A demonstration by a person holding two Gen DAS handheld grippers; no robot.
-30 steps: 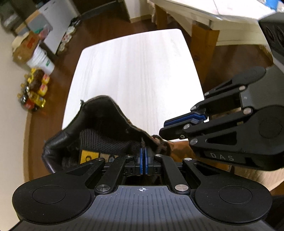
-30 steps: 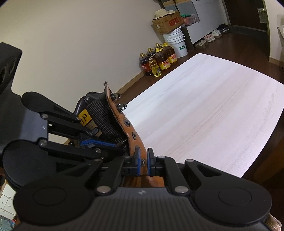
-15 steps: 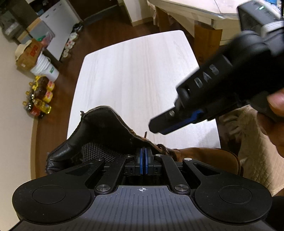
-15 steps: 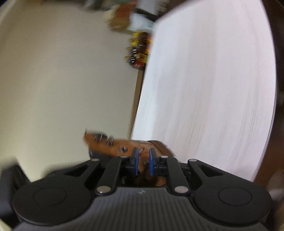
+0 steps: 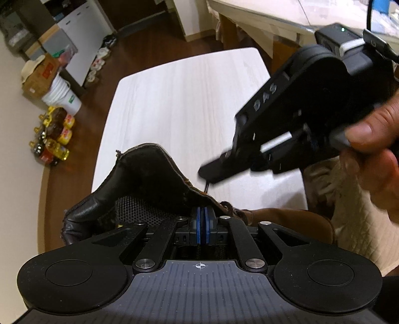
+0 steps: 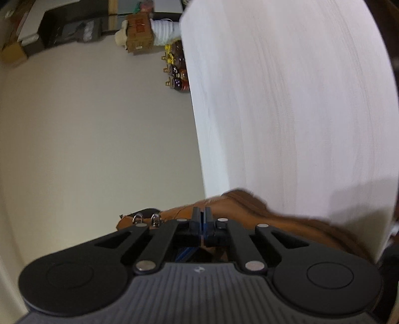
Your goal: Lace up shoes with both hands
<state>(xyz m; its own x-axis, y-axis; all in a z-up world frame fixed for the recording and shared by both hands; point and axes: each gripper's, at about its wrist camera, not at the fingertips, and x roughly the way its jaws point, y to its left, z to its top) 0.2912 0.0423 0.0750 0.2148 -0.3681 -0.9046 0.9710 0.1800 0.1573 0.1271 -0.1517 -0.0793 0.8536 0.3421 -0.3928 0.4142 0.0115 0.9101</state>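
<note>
Room: dark wood floor (image 5: 74, 189) and a pale wall (image 6: 99, 129); by the wall stand a white bucket (image 5: 62, 96), a cardboard box (image 5: 41, 74) and a cluster of oil bottles (image 5: 51, 139).
Surface: a white table (image 5: 184, 112) with rounded corners; a second, light wooden table (image 5: 269, 22) stands behind it.
Boot: a brown leather boot (image 5: 149, 182) lies at the near edge of the white table, its dark lining and mesh inside turned up toward the left wrist camera. In the right wrist view the brown upper (image 6: 239, 206) shows with two metal lace hooks (image 6: 147, 219) near its top edge.
Lace: a thin dark lace (image 5: 206, 187) hangs from the tip of the right gripper down to the boot's eyelet row.
Left gripper: the left gripper (image 5: 202, 219) points steeply down at the boot's open collar; its blue pads (image 5: 198, 224) stand a narrow slit apart and the jaws are opening. Whether anything sits between them I cannot tell.
Right gripper: the right gripper (image 6: 200, 216) is closed tight, just above the boot's upper; from the left wrist view its tip (image 5: 212, 172) pinches the lace.
Hand: a person's hand (image 5: 374, 154) wraps the right gripper's handle at the frame's right edge.
Cloth: cream quilted fabric (image 5: 349, 211) lies beside the boot's toe.
</note>
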